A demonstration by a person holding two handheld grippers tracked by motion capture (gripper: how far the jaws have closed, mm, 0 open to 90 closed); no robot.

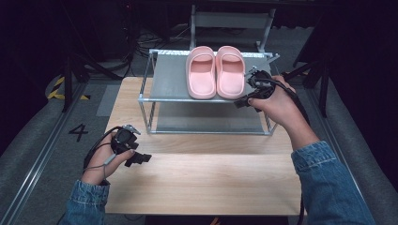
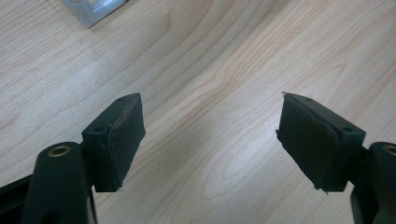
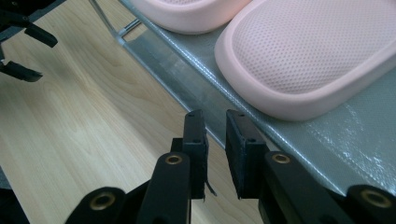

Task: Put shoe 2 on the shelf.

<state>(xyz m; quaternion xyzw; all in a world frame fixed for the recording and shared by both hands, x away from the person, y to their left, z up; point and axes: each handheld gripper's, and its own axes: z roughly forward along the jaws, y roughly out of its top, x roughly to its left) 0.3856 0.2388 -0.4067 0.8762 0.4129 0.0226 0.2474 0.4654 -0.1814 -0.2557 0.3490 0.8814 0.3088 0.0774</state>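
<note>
We hold our right tool (image 1: 246, 100) at the front right corner of the metal rack (image 1: 164, 99), just beside the right slipper (image 1: 230, 71). In the right gripper view its two black jaws stand a small way apart with nothing between them; the pads (image 3: 243, 154) press on no thing, so this tool is released. No earlier picture lets us say more about how they got there. The jaws point past the rack's front edge, with the slipper's rounded heel end close above and to the right of them, apart from the pads.

The pair of pink slippers sits side by side on the rack's upper grey shelf (image 1: 169, 75), toes pointing away from us. The left slipper (image 1: 201, 72) touches or nearly touches the right one along their inner sides; we cannot tell which. The right slipper lies near the shelf's right end, its heel close to the front rail.

The rack stands on the far half of the wooden tabletop (image 1: 202, 178), with a lower shelf under the upper one.

Our left tool (image 1: 136, 158) rests low over the near left part of the tabletop, well apart from the rack. In the left gripper view its jaws stand wide apart over bare wood, holding nothing, so it too is released. A corner of the rack's frame shows at the top left of that view.
</note>
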